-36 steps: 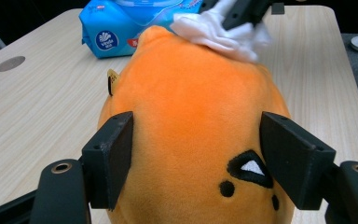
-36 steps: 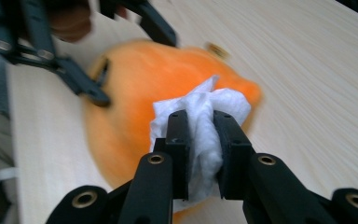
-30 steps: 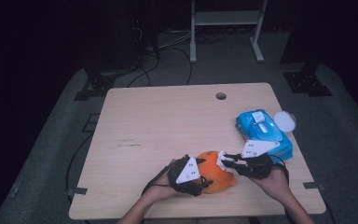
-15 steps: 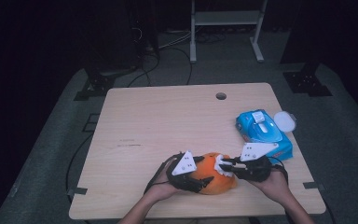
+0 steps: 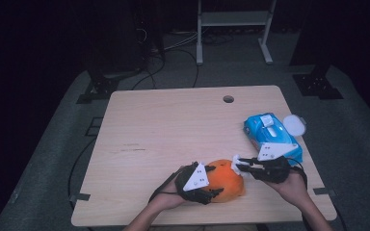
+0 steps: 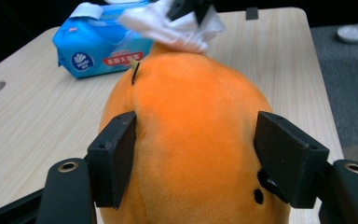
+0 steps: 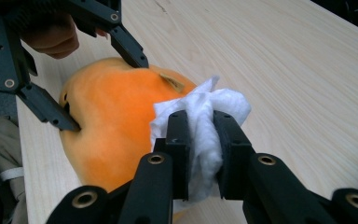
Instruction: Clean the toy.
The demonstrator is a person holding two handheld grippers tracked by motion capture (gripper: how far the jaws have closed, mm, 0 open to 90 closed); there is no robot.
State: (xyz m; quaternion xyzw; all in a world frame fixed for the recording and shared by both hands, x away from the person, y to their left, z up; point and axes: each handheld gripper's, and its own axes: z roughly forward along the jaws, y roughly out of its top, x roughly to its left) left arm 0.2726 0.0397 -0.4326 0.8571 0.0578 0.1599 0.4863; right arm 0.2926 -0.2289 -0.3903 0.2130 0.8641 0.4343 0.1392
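An orange plush toy [image 5: 224, 183] lies near the table's front edge. My left gripper [image 5: 216, 181] holds it from the left. In the left gripper view the pads [image 6: 116, 158] press into both sides of the plush [image 6: 191, 107]. These jaws have just been closing further on it. My right gripper [image 5: 238, 164] comes in from the right, shut on a crumpled white wipe [image 7: 214, 105]. The wipe [image 6: 168, 25] rests against the toy's top, beside a small tan tag [image 7: 170, 82].
A blue pack of wet wipes [image 5: 270, 134] lies at the table's right edge, with a white round lid [image 5: 295, 124] beside it. The wooden table [image 5: 173, 125] has a cable hole [image 5: 228, 99] at the back. A metal stand and cables sit on the floor beyond.
The left gripper rocked slightly at the toy and its jaws narrowed on the plush. The right gripper with the wipe stayed at the toy's top right, shifting only a little.
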